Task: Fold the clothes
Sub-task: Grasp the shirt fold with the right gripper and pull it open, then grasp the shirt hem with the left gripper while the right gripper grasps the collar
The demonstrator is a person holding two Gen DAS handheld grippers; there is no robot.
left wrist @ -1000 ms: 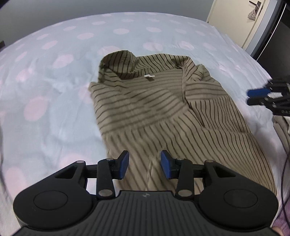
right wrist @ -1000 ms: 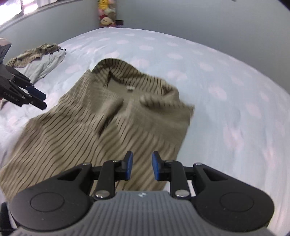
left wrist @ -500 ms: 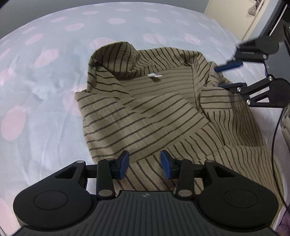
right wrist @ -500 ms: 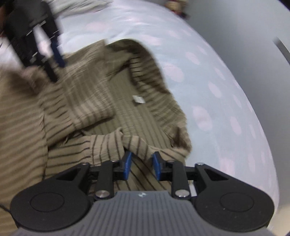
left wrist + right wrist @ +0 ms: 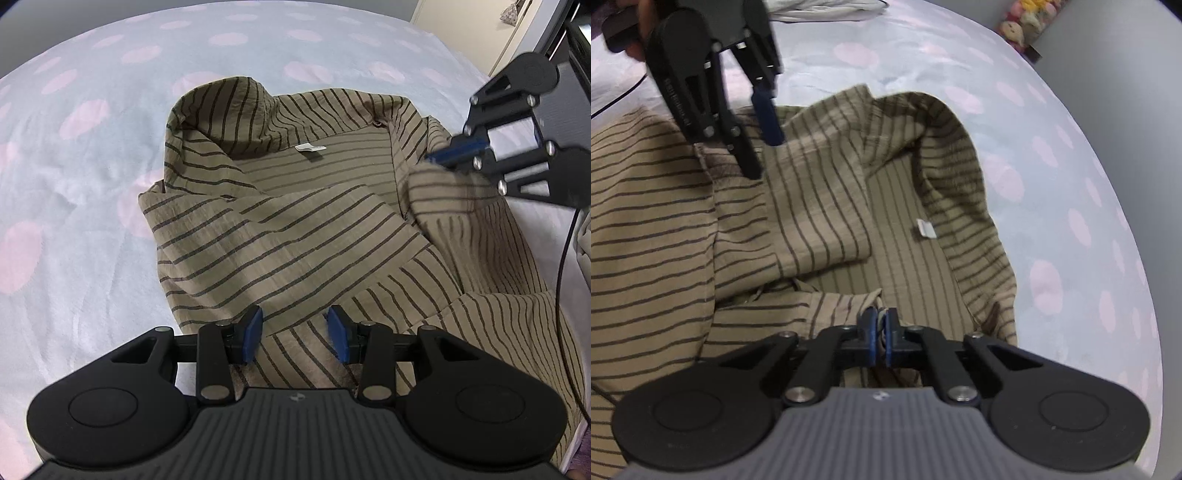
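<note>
Since half a second ago the right tool (image 5: 881, 338) has closed its pads on a fold of the shirt (image 5: 295, 236) at its right shoulder edge. The left tool (image 5: 295, 334) hangs wide open over the shirt's near fold, holding nothing. The shirt lies partly folded on the bed (image 5: 74, 184), label (image 5: 310, 148) showing.

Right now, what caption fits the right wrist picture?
Right gripper pinching the striped shirt on a dotted bedsheet, left gripper open above.
</note>
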